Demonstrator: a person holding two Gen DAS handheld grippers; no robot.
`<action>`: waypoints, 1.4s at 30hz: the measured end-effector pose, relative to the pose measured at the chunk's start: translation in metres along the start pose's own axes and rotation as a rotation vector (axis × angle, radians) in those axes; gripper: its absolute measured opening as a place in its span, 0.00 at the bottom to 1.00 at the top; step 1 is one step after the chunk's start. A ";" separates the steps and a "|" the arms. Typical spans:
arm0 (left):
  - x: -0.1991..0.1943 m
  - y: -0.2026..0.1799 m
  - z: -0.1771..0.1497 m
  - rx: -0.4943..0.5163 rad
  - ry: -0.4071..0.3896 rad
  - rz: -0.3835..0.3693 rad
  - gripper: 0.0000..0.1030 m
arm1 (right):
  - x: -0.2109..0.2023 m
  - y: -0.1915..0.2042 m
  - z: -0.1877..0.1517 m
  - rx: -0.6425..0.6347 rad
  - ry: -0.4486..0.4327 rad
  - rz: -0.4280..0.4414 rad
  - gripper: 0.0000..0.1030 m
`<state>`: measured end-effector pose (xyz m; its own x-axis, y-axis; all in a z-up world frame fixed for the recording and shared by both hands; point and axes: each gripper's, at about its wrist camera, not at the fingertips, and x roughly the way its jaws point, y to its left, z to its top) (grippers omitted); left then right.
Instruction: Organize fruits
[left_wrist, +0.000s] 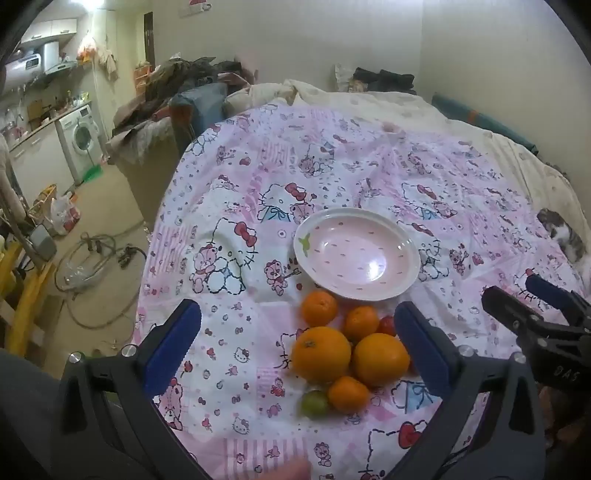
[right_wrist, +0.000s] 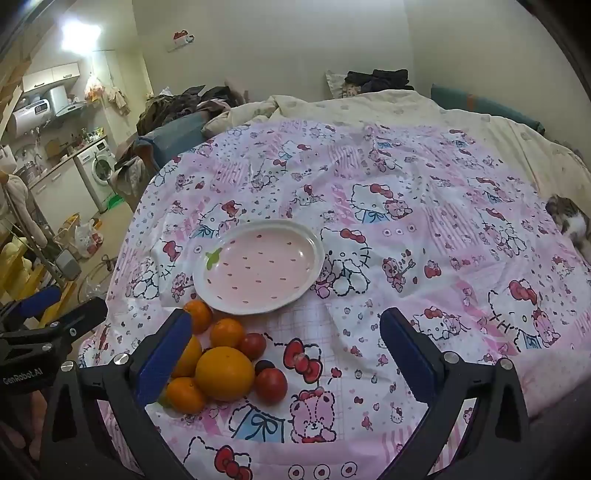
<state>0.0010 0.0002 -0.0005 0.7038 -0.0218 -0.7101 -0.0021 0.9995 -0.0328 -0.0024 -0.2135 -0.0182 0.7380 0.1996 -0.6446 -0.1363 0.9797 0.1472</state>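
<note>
A pink strawberry-pattern plate (left_wrist: 356, 254) lies empty on the Hello Kitty sheet; it also shows in the right wrist view (right_wrist: 258, 266). Just in front of it is a pile of fruit: two big oranges (left_wrist: 320, 353) (right_wrist: 224, 373), several small tangerines (left_wrist: 319, 308) (right_wrist: 227, 332), red tomatoes (right_wrist: 270, 384) and a green one (left_wrist: 314, 403). My left gripper (left_wrist: 297, 339) is open, hovering over the pile. My right gripper (right_wrist: 286, 350) is open, with the pile by its left finger (right_wrist: 166, 354). Each gripper shows at the edge of the other's view.
The sheet covers a bed with a cream duvet (right_wrist: 351, 103) behind. A cat (right_wrist: 569, 221) lies at the right edge. Left of the bed are the floor with hoses (left_wrist: 92, 258), clutter, and a washing machine (left_wrist: 81, 136).
</note>
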 end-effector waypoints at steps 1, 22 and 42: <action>0.001 0.000 0.000 -0.006 0.007 -0.009 1.00 | 0.000 0.000 0.000 -0.001 0.001 -0.003 1.00; -0.002 0.002 -0.003 0.000 -0.022 -0.002 1.00 | -0.003 -0.001 0.002 0.001 -0.010 0.001 1.00; 0.001 0.004 -0.002 -0.011 -0.010 -0.003 1.00 | -0.002 -0.002 0.001 0.010 -0.014 0.001 1.00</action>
<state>-0.0002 0.0039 -0.0029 0.7112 -0.0245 -0.7026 -0.0076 0.9991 -0.0425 -0.0028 -0.2163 -0.0163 0.7474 0.2002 -0.6335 -0.1304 0.9792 0.1556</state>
